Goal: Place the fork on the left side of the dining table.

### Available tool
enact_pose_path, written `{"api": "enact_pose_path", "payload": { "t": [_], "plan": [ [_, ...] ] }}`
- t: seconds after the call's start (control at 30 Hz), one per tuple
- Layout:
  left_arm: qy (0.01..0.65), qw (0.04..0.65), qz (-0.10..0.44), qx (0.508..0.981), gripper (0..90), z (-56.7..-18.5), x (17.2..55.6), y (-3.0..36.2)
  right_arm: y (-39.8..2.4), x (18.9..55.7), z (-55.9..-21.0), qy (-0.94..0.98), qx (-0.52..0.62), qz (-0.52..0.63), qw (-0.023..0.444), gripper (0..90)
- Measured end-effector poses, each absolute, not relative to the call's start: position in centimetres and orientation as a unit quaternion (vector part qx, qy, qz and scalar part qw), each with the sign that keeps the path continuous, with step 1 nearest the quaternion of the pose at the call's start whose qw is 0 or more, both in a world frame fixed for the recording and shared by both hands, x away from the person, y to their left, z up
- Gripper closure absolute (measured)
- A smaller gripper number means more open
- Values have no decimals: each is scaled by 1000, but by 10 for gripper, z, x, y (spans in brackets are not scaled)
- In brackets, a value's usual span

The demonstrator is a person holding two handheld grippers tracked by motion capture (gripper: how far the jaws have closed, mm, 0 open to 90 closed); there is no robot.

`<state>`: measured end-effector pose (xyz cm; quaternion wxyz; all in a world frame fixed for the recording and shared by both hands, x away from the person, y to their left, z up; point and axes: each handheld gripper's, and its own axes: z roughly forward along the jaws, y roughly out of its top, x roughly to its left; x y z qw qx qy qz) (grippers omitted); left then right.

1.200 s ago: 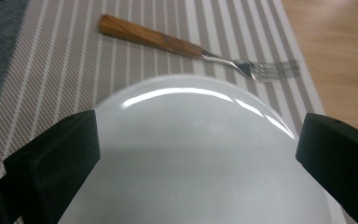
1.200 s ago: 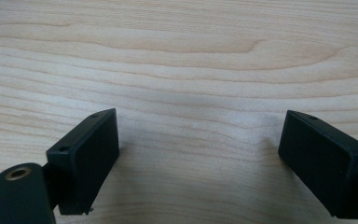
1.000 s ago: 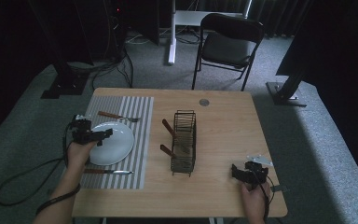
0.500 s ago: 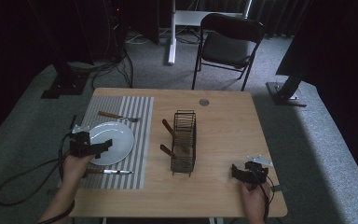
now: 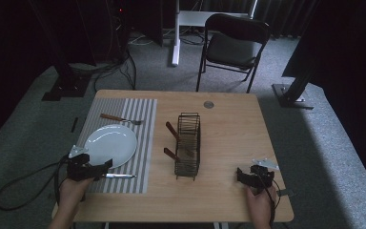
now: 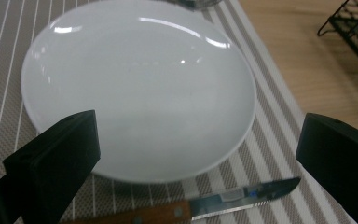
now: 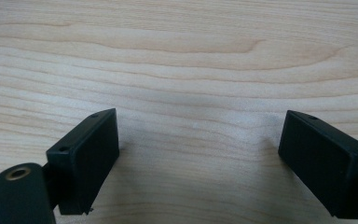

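Note:
A white plate (image 5: 110,144) (image 6: 135,88) lies on a striped placemat (image 5: 145,124) at the table's left. Below it rests a knife (image 5: 116,175) (image 6: 205,207) with a wooden handle and its blade pointing right. My left gripper (image 5: 102,167) (image 6: 198,154) hovers open at the plate's near edge, above the knife, with nothing between its jaws. A fork (image 5: 119,118) lies beyond the plate. My right gripper (image 5: 242,175) (image 7: 198,158) rests open on bare wood near the table's front right, holding nothing.
A black wire dish rack (image 5: 188,145) (image 6: 354,28) with wooden handles stands at the table's middle. A small round disc (image 5: 208,104) sits near the far edge. A folding chair (image 5: 233,45) stands beyond the table. Cables trail off the left side.
My left gripper has drawn back from over the plate toward the table's near-left edge, ending above the knife. The right gripper has stayed put.

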<state>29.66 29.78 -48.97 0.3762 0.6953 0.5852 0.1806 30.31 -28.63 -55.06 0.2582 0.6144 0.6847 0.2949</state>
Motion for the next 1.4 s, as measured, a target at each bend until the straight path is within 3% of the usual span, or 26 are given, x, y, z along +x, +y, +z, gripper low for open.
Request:
{"api": "enact_pose_path", "payload": {
  "t": [0.43,0.73,0.93,1.4],
  "plan": [
    [580,395,183,688,0,-508,258,302,-286,303,-550,684,615,295,258,118],
    [584,392,214,678,0,-518,234,301,-286,303,-550,684,615,295,258,118],
    [605,367,254,659,0,-526,225,305,-286,303,-550,684,615,295,258,118],
    [612,336,273,662,0,-533,222,306,-286,303,-550,684,615,295,258,118]
  ]
}}
